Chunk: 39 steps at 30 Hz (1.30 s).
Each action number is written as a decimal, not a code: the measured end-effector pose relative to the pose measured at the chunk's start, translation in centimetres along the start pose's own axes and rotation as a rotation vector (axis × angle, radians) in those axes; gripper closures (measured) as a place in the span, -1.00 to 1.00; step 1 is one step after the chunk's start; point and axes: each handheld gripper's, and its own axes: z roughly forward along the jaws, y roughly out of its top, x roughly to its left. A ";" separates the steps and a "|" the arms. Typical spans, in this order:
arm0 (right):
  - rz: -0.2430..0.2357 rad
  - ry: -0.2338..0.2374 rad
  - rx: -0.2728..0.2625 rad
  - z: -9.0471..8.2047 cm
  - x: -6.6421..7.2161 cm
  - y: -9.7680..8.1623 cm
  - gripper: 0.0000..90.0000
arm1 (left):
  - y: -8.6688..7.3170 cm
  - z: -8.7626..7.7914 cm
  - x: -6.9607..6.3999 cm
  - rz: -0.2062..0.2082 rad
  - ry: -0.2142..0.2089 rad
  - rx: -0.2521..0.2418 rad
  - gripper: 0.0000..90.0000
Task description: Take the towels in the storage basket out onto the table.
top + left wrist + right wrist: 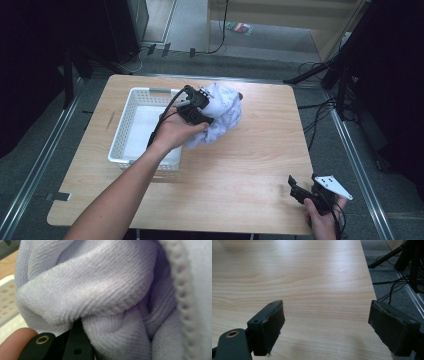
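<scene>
A pale lilac towel [221,112] hangs bunched above the wooden table [260,165], just right of a white plastic basket [131,105]. My left gripper [200,107] is shut on the towel, with its ribbed folds [100,290] pressed right up against that gripper's camera. One black jaw pushes into the cloth at the bottom of the left gripper view, and the other is buried in it. My right gripper [302,190] rests near the table's front right corner. Its jaws stand wide apart over bare wood, with nothing between them [325,322].
The basket [7,297] holds a white liner and sits at the table's left. Black stands and cables [325,75] crowd the floor beyond the right edge, and a pale wooden shelf unit [280,20] stands behind. A metal rail [30,175] runs along the left.
</scene>
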 end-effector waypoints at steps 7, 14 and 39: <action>-0.001 0.001 0.000 0.0 0.0 0.0 -0.70 | -0.1 1.3 -0.4 -0.006 -0.025 -0.005 0.47; 0.000 0.002 0.001 0.0 0.0 0.0 -0.70 | -0.3 3.3 -1.2 -0.005 -0.058 0.012 0.46; 0.004 0.009 -0.001 0.0 -0.1 0.0 -0.70 | -1.2 8.5 -3.3 -0.072 -0.070 0.069 -0.74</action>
